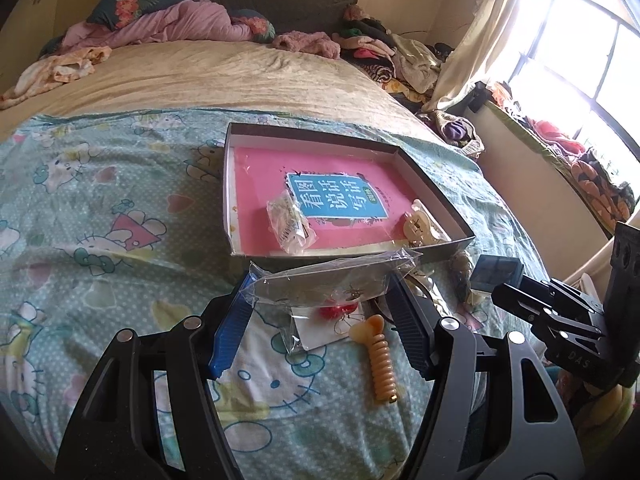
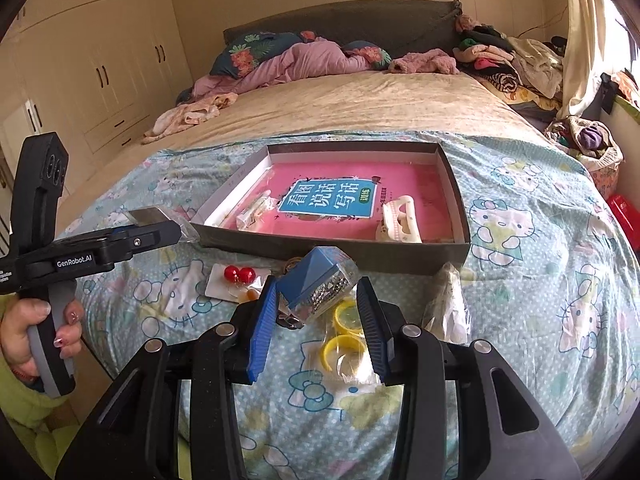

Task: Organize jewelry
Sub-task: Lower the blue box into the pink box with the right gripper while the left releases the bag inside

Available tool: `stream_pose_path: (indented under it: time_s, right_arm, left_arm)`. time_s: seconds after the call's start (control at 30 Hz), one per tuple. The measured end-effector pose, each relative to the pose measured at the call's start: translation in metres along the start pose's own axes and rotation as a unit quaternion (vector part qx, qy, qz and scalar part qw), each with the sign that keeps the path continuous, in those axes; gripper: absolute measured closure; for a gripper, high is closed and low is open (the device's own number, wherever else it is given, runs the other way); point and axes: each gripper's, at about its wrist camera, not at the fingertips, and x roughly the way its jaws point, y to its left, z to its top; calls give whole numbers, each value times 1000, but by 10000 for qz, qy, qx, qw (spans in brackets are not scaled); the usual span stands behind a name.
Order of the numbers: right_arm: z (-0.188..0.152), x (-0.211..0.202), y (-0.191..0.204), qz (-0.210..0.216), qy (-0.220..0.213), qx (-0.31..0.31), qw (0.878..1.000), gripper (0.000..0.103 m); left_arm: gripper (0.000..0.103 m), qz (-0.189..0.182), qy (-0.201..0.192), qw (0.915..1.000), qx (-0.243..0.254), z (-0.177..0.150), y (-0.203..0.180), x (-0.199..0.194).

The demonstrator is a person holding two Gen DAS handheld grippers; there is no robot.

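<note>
A shallow dark box with a pink book inside lies on the bed. It holds a bagged trinket and a cream hair clip. My left gripper is shut on a clear plastic bag, held just before the box's near wall; it shows from the side in the right wrist view. Below it lie red ball earrings on a card and an orange ribbed hair clip. My right gripper is shut on a blue-lidded clear jar of small beads.
Yellow rings in a bag and a clear bag with white contents lie on the Hello Kitty sheet. Clothes and pillows are piled at the headboard. A wardrobe stands left, a window right.
</note>
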Motion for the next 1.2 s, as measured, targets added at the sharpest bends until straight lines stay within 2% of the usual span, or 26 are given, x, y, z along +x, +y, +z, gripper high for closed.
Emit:
stream_pose_path:
  time_s: [0.4,0.9,1.2]
  right_arm:
    - [24,-12,-19,-145,-311,168,9993,66]
    - [54,-5,-53,-349,-482,409,9974,66]
    - [69,14,-68,-386,-461,507,9969,67]
  left_arm:
    - [45,-57,-197,9997,92,27,-11,12]
    - [45,-143,-112,9996,201,44,-28,45]
    - [45,-129,-56,9996,226,53,-36,66]
